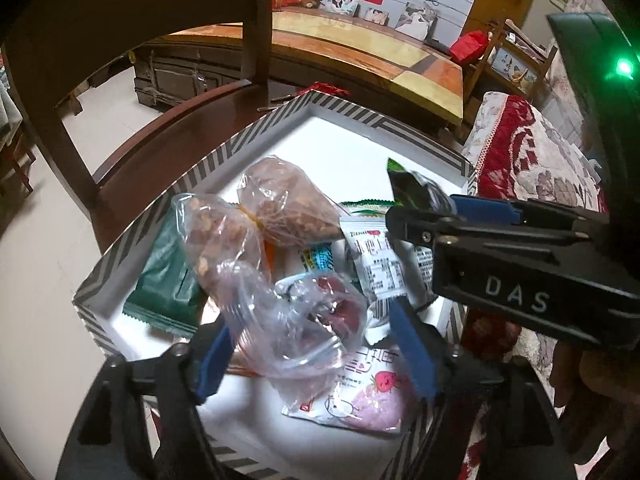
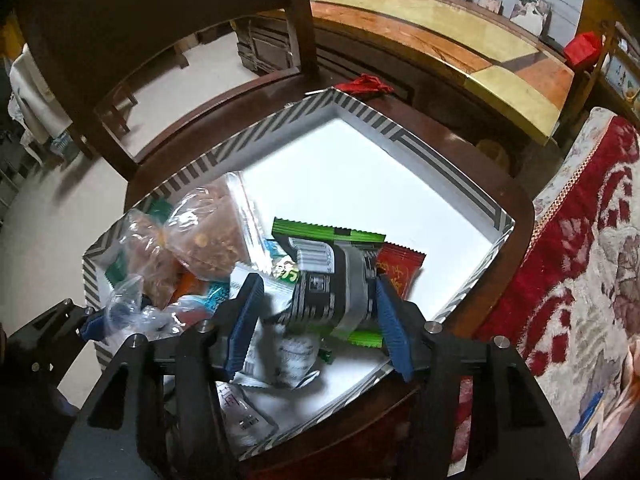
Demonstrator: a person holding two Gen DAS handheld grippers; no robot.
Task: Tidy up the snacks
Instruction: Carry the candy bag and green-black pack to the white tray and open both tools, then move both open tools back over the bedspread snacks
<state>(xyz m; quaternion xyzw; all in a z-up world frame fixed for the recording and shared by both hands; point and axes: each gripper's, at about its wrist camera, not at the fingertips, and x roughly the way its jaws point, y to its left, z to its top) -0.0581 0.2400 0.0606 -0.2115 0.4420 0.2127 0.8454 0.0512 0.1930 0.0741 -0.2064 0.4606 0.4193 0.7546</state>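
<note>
A dark wooden chair seat [image 2: 460, 136] carried a shallow box [image 2: 404, 136] with grey-and-white striped walls and a white floor, the box sitting directly on the seat and covering most of it. At twelve o'clock from the box, a crumpled red cloth [image 2: 370, 83] lay at the seat's far edge. The chair's back rail [image 1: 132, 4] rose at about eleven o'clock, above a pale floor [image 1: 36, 264].

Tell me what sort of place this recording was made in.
Most likely a home living room. A striped box of snacks sits on a dark wooden chair; behind it runs a long wooden cabinet with framed photos against the wall, and a red patterned sofa cover lies alongside.
</note>
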